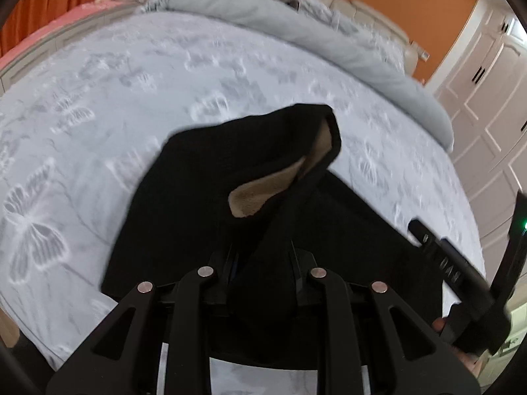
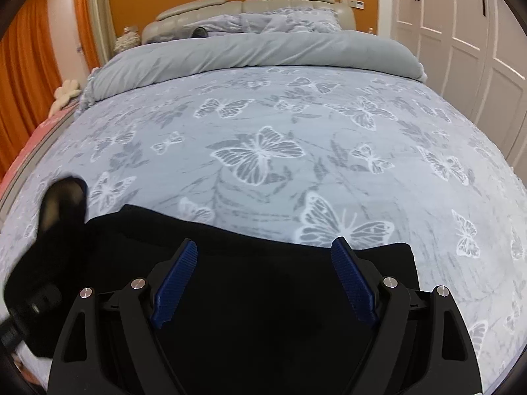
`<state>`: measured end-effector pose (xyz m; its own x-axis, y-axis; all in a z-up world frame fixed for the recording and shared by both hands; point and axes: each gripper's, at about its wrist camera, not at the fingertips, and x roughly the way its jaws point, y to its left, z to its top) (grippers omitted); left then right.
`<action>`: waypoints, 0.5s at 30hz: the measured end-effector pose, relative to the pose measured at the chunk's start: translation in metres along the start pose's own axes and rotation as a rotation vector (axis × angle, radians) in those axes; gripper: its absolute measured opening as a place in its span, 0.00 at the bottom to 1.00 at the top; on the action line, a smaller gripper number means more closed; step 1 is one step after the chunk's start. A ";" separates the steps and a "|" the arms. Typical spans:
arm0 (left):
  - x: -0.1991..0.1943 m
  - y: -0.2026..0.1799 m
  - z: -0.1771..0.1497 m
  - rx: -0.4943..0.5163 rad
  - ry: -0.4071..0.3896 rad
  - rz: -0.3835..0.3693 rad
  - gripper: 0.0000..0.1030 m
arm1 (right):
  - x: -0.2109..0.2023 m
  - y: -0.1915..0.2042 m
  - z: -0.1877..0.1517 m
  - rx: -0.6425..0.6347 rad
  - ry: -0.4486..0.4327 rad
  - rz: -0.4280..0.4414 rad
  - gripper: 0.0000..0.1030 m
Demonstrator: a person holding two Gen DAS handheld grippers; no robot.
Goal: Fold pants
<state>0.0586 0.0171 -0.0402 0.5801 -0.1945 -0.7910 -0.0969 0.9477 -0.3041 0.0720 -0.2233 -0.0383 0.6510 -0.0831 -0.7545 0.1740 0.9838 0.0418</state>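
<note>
Black pants (image 1: 204, 197), one pair, lie on the bed (image 2: 263, 138); the left tool (image 1: 263, 263) clenches a lifted fold, the right tool (image 2: 263, 283) gapes released above them.

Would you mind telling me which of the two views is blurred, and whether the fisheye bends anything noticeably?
Left wrist view: motion-smeared, the butterfly bedspread streaked, the black pants soft-edged. Right wrist view: mostly sharp, butterflies crisp, only the lifted pant end at far left blurred. Both views: the bed bulges like a dome and the wardrobe doors curve.
</note>
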 end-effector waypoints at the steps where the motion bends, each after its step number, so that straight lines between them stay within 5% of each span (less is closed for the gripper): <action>1: 0.004 0.000 -0.001 0.002 0.004 0.009 0.20 | 0.003 0.000 0.001 0.004 0.003 -0.003 0.79; 15: 0.011 -0.006 -0.007 -0.020 0.004 0.038 0.20 | 0.010 0.015 -0.009 -0.083 -0.012 -0.019 0.79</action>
<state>0.0600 0.0076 -0.0506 0.5724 -0.1600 -0.8043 -0.1347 0.9491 -0.2847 0.0747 -0.2075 -0.0509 0.6575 -0.1032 -0.7464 0.1245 0.9918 -0.0274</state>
